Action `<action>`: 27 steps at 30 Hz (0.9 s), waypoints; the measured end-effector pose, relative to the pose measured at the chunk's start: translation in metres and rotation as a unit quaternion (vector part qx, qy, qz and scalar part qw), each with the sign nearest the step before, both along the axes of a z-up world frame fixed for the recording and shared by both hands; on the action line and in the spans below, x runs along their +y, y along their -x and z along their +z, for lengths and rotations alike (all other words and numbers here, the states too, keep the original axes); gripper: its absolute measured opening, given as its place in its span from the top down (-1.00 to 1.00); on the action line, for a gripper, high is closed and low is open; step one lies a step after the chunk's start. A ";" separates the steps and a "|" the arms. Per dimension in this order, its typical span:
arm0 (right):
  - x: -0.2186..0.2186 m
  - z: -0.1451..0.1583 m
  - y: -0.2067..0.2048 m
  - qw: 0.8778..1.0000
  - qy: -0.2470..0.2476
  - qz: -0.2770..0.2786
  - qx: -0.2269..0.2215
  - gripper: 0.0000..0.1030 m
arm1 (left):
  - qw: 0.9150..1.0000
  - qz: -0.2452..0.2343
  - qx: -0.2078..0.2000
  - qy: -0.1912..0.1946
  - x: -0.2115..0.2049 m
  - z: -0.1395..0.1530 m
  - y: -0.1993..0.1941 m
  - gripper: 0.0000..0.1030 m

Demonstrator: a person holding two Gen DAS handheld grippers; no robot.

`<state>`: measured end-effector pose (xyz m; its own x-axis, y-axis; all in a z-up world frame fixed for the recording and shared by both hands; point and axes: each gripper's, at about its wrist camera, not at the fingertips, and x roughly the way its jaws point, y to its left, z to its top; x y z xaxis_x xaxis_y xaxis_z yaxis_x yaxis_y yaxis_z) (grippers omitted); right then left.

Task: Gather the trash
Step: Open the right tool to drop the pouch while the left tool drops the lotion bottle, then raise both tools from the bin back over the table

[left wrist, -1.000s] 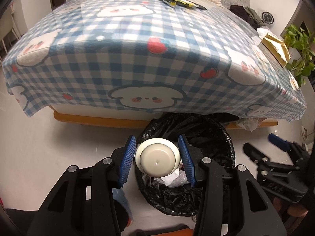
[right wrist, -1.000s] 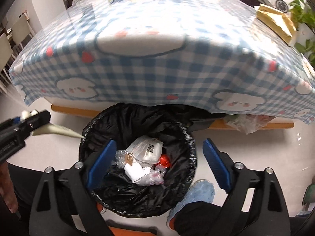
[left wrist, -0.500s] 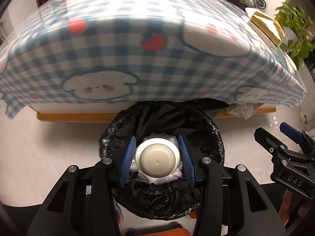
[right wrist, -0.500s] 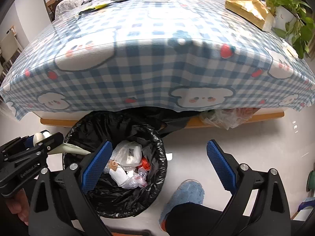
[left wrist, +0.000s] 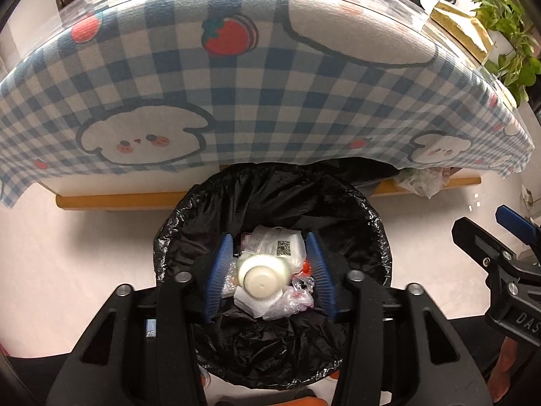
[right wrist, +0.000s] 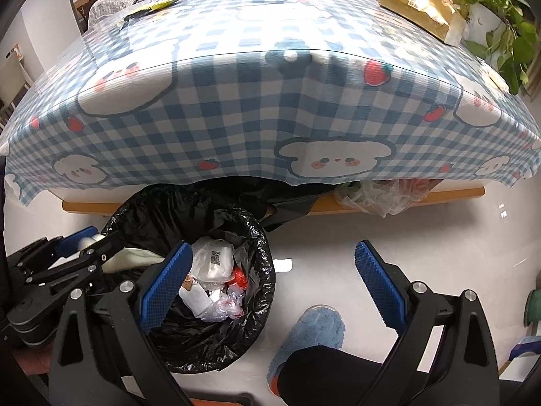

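Note:
A bin lined with a black bag (left wrist: 368,237) stands on the floor by the table and holds white wrappers and plastic scraps (left wrist: 280,247). My left gripper (left wrist: 268,275) is open right above it. A cream white bottle (left wrist: 262,275) sits between its fingers but clear of both pads, bottom towards the camera, down among the trash. In the right wrist view the bin (right wrist: 260,264) is at lower left, with the left gripper (right wrist: 84,247) over it. My right gripper (right wrist: 270,284) is open and empty, right of the bin over the floor.
The table with a blue checked cloth (right wrist: 257,101) rises just behind the bin. On it lie a gold packet (right wrist: 419,6) at the far right and yellow-black wrappers (right wrist: 159,6) at the far left. A plastic bag (right wrist: 382,196) lies under the table. A blue slipper (right wrist: 311,335) is near the bin.
The left gripper moved over the bin and opened; the cream bottle it gripped has dropped away from the pads into the trash. The right gripper has shifted right, away from the bin.

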<state>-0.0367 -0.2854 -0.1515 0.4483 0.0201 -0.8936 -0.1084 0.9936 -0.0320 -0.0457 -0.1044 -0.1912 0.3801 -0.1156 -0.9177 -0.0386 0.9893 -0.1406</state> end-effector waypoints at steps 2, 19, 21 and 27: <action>0.001 0.000 0.000 1.000 0.001 0.001 0.000 -0.80 | 1.000 0.003 0.001 -0.002 0.002 0.000 0.001 -0.12; 0.012 0.042 0.009 0.999 -0.018 0.014 -0.037 -0.80 | 0.998 0.035 -0.058 -0.019 0.033 0.057 0.022 -0.88; 0.015 0.053 0.011 0.999 -0.019 0.018 -0.047 -0.80 | 0.997 0.035 -0.065 -0.022 0.036 0.066 0.024 -0.88; 0.027 0.086 0.012 0.996 -0.025 0.028 -0.076 -0.80 | 0.995 0.041 -0.085 -0.029 0.050 0.092 0.027 -0.88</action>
